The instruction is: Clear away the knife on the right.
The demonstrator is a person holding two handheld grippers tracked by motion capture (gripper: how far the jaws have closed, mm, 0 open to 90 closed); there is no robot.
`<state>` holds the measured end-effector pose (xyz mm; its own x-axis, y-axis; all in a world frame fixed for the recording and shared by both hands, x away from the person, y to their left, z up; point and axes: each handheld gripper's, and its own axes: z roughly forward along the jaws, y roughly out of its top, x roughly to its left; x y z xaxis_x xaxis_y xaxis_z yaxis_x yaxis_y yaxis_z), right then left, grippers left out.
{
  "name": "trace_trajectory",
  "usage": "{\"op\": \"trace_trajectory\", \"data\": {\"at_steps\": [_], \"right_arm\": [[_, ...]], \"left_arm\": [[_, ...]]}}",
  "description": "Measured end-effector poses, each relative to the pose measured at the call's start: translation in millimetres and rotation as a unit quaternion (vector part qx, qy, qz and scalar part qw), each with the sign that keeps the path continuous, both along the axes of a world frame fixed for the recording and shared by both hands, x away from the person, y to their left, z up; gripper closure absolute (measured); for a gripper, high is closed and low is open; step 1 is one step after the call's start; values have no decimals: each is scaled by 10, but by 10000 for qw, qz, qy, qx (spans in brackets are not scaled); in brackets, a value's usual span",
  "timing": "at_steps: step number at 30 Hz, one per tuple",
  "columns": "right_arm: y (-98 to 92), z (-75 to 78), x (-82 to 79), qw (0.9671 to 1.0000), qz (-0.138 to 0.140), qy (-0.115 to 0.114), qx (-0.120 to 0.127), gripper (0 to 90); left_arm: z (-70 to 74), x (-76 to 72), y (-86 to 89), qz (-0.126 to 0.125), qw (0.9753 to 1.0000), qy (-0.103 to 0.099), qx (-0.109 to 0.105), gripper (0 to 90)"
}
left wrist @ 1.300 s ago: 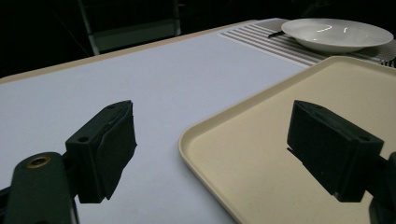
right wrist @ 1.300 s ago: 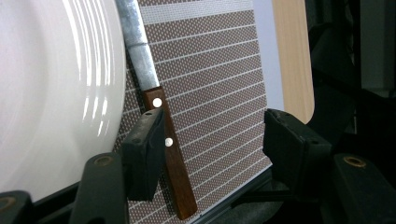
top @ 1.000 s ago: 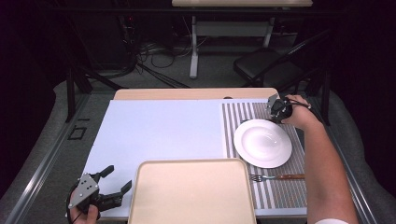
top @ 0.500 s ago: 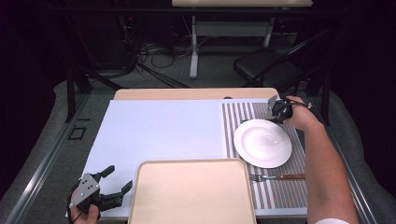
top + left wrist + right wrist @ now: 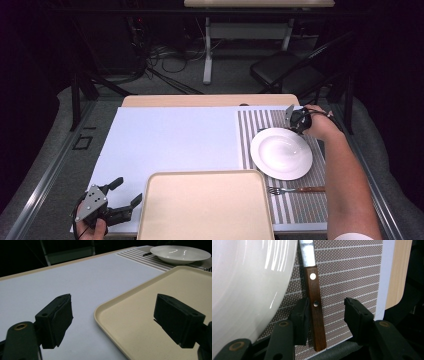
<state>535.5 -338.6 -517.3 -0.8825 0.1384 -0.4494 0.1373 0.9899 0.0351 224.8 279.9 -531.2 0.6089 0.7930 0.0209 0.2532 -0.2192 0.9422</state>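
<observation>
right gripper (image 5: 325, 315): mine, at the table's far right part, beside the far rim of the plate; jaws apart, around the knife handle, not clamped on it
knife (image 5: 315, 307): wooden handle with two rivets, flat on the striped mat, just beside the plate's rim; one jaw touches or nearly touches the handle, the other stands off; blade runs away from me under the plate edge
left gripper (image 5: 122, 196): mine, near-left corner of the table, jaws spread wide, grasping nothing; in the left gripper view its jaws sit either side of the tray's corner
plate (image 5: 281, 153): white, empty, on the mat, right side of table
mat (image 5: 250, 130): striped, covers the right part of the table
fork (image 5: 295, 190): wooden handle, on the mat near the table's near edge, just nearside of the plate
tray (image 5: 205, 210): beige, empty, near edge, centre
table (image 5: 170, 135): pale blue-white top
</observation>
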Motion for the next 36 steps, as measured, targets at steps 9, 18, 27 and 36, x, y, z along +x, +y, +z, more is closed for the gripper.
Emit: {"op": "trace_trajectory", "data": {"at_steps": [9,18,27,36], "right_arm": [[10,-43,20,10000,40,72,-17,546],[2,-83,28,9999,2,136,-10,544],[16,-102,47,9999,36,155,-12,545],[9,-104,53,9998,55,164,21,566]], "left_arm": [[-4,3,1,9,10000,8,-12,156],[-4,5,7,22,10000,27,-19,156],[-8,7,8,28,10000,46,-17,156],[-11,5,6,42,10000,41,-23,156]]}}
